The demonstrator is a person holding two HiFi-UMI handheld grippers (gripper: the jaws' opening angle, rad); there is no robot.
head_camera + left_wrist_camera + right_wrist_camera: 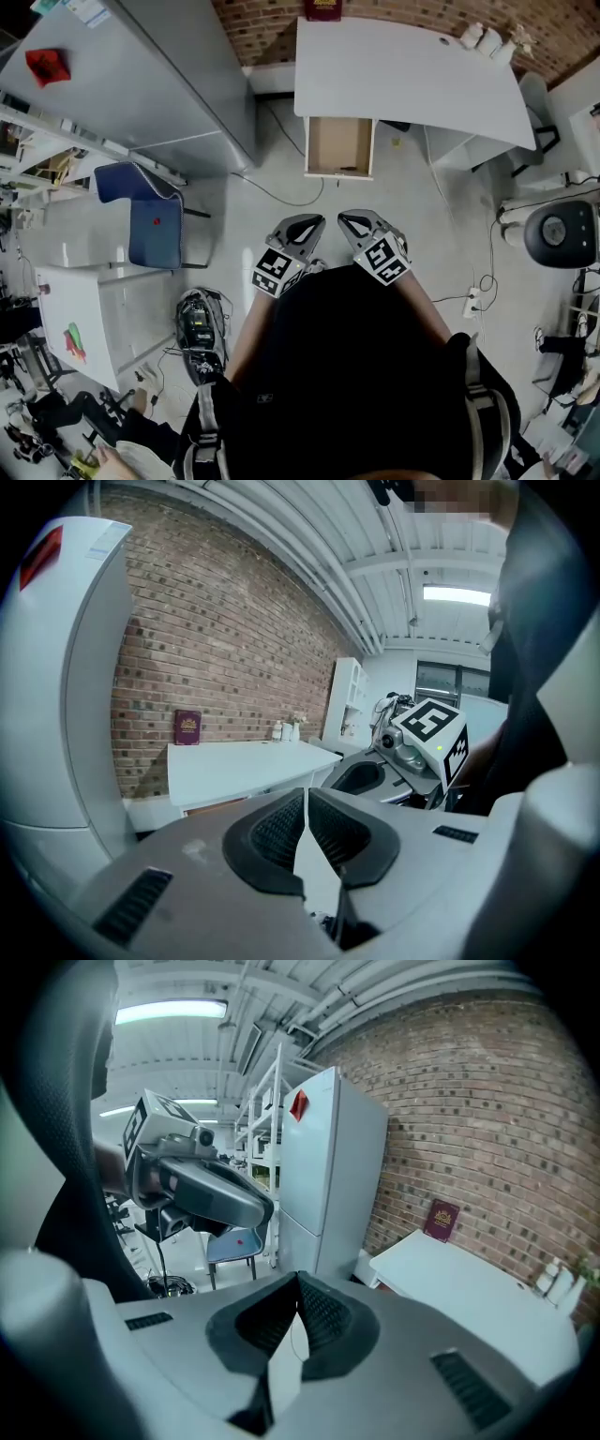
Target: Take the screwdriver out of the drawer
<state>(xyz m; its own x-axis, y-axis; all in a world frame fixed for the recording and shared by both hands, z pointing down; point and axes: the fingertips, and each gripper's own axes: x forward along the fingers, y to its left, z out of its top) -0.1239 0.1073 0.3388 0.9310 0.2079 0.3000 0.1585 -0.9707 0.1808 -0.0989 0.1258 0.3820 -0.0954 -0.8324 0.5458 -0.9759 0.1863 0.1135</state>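
Note:
A white desk stands ahead of me against the brick wall, with its wooden drawer pulled open. A thin dark object lies by the drawer's front edge; it is too small to tell whether it is the screwdriver. My left gripper and right gripper are held side by side close to my body, well short of the drawer. Both are shut with nothing between the jaws. The left gripper view shows its pads pressed together, and the right gripper view shows its pads closed likewise.
A tall grey fridge stands left of the desk, with a blue chair in front of it. A maroon book and small bottles sit on the desk. Cables and a power strip lie on the floor at right.

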